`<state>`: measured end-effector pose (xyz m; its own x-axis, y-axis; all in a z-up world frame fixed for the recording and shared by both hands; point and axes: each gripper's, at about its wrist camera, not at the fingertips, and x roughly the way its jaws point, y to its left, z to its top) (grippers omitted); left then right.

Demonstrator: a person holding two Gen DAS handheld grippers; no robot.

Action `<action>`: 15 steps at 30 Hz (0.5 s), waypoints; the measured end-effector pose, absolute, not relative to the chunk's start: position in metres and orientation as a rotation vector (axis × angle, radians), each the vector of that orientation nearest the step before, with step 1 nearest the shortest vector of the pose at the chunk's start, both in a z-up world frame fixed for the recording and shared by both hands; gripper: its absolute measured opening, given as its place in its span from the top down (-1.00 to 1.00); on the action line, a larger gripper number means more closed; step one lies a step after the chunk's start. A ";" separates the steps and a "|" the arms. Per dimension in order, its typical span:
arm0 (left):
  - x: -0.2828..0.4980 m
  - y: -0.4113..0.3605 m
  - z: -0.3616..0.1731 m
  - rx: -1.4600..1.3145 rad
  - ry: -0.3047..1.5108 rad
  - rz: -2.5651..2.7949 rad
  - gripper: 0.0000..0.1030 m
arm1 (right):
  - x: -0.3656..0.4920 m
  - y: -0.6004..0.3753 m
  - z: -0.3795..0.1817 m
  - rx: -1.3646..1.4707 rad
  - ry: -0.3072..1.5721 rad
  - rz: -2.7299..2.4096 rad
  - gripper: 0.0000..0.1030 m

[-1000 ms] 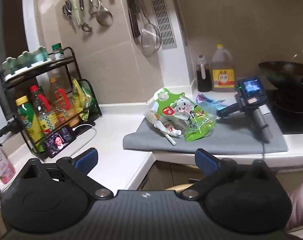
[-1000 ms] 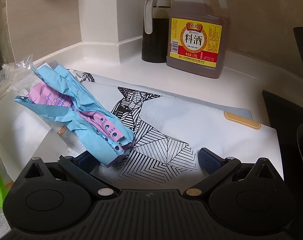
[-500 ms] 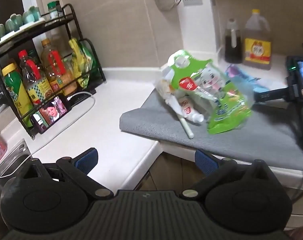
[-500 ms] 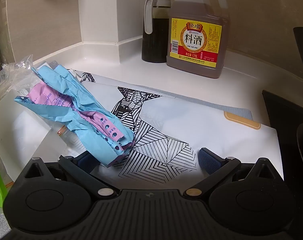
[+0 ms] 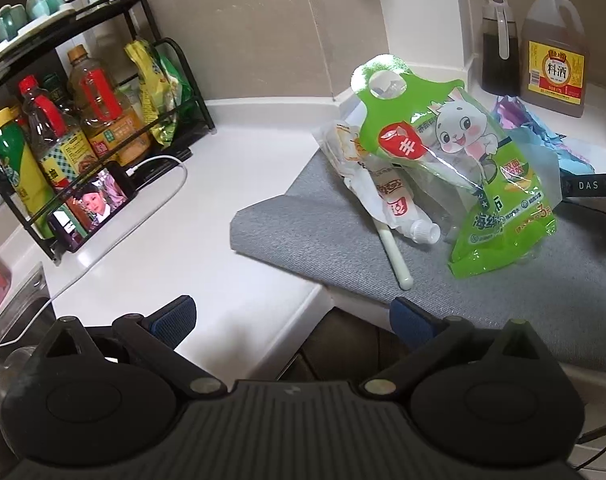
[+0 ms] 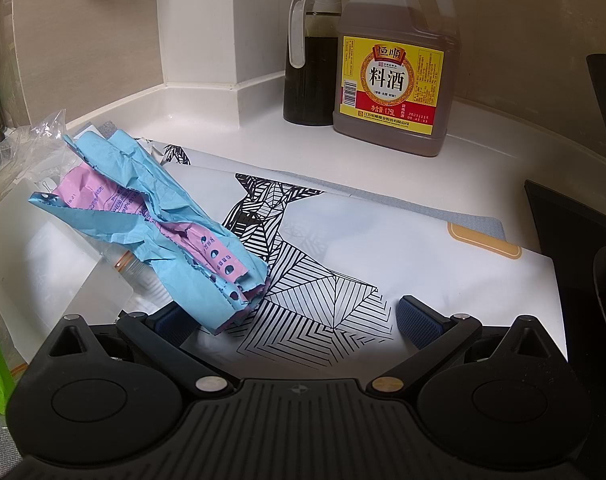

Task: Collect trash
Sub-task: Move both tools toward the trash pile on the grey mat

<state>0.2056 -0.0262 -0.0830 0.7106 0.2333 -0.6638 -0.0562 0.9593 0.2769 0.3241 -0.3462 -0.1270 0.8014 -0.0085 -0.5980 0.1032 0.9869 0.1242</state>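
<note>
Where the white countertop turns the corner, a grey mat lies across it and carries the trash. At the far left stands a black wire rack of bottles and packets, with a phone propped against its foot and a white cable running from it. Against the back wall stand an amber jug with a yellow and red label and, just beside it on the left, a dark pouring bottle.

On the mat, a white bag printed with black geometric lines lies flat. The green plastic bag with a cartoon rabbit stands tilted on the mat. Leaning against its left side is a crumpled white wrapper, with a white stick lying beside it. The crumpled blue and pink paper rests partly on the printed bag and partly on clear plastic to its left.

The left gripper hovers in front of the counter edge, its fingers spread wide and holding nothing, well short of the green bag. The right gripper sits low over the printed bag, fingers likewise spread wide; the lower end of the blue and pink paper lies just inside its left finger, not gripped.
</note>
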 end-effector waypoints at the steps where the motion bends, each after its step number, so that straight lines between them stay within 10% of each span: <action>1: 0.207 -0.027 -0.084 0.248 0.769 0.162 -1.00 | 0.324 -0.346 -0.127 0.153 0.639 -0.060 -1.00; 15: 0.212 -0.031 -0.085 0.178 0.758 0.114 -1.00 | 0.324 -0.345 -0.128 0.147 0.636 -0.064 -1.00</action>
<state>0.2115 -0.0307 -0.0850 0.7210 0.1669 -0.6725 -0.0387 0.9787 0.2015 0.3238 -0.3454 -0.1281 0.8028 -0.0142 -0.5960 0.1046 0.9876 0.1174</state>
